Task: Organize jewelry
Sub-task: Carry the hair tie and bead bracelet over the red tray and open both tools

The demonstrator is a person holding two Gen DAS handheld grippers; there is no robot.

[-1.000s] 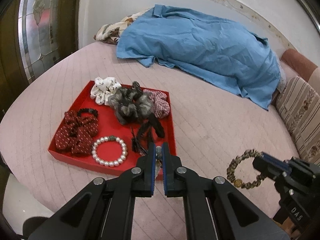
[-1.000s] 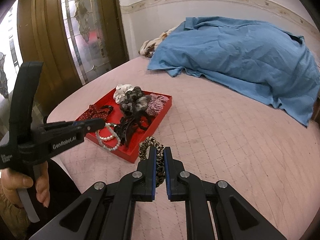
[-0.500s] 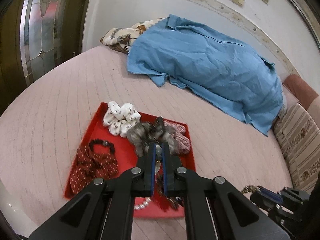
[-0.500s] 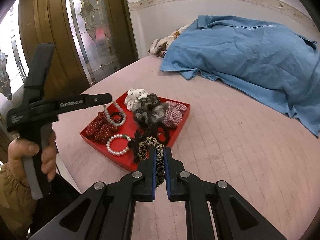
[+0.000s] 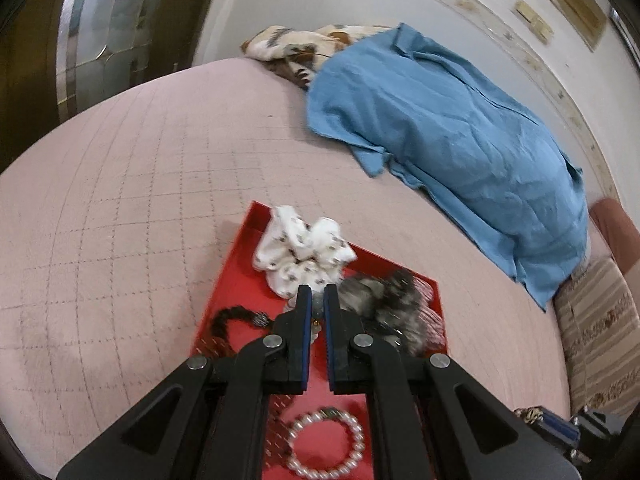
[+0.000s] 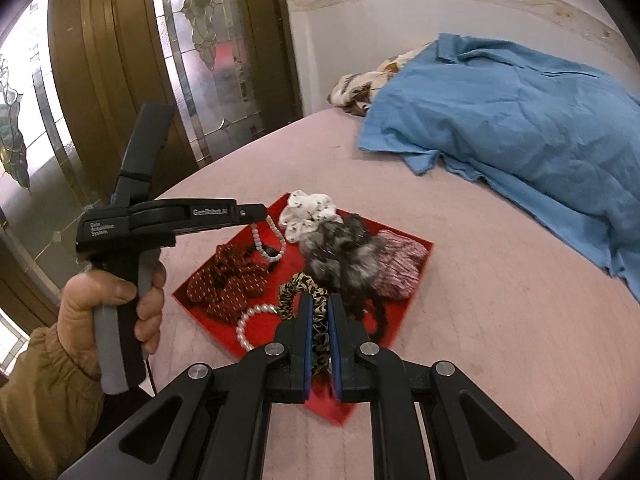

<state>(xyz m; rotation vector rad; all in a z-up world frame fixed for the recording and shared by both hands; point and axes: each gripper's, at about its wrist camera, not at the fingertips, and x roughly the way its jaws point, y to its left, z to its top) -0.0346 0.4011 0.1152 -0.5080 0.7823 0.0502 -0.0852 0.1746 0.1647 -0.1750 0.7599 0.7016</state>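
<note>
I am looking across a pink quilted bed [image 5: 132, 208] with a blue sheet [image 6: 520, 120] heaped at its far side and a patterned cloth [image 5: 288, 46] poking out from under it. On the bed sits the red tray [image 6: 416, 272], holding the hair ties and jewelry.

My right gripper [image 6: 320, 316] is closed down to a narrow gap, pinching a leopard-print scrunchie [image 6: 298, 292] between its pads; the loop sticks out ahead of the tips over the near part of the tray. My left gripper [image 5: 314, 304] is just as narrow, and it grips a pale bead bracelet [image 6: 270, 242]. From the right camera I see that strand hanging from the left gripper's tip [image 6: 260, 212] over the tray's far left area; in the left camera only a bead or two shows between the pads, so I think it is the same strand, though it is blurred. A hand [image 6: 102, 304] in a tan sleeve [image 6: 44, 396] works the left handle.

In the tray, largest first: a grey furry scrunchie [image 6: 344, 252], a dark red dotted scrunchie [image 6: 228, 284], a white flecked scrunchie [image 5: 304, 248] at the far corner, a pink knit scrunchie [image 6: 396, 268] at the right edge, and a pearl bracelet [image 5: 326, 444] lying flat near the front. A black hair tie [image 5: 228, 320] is half hidden behind the left gripper's body, and the tray's near corner is covered by the right gripper.
</note>
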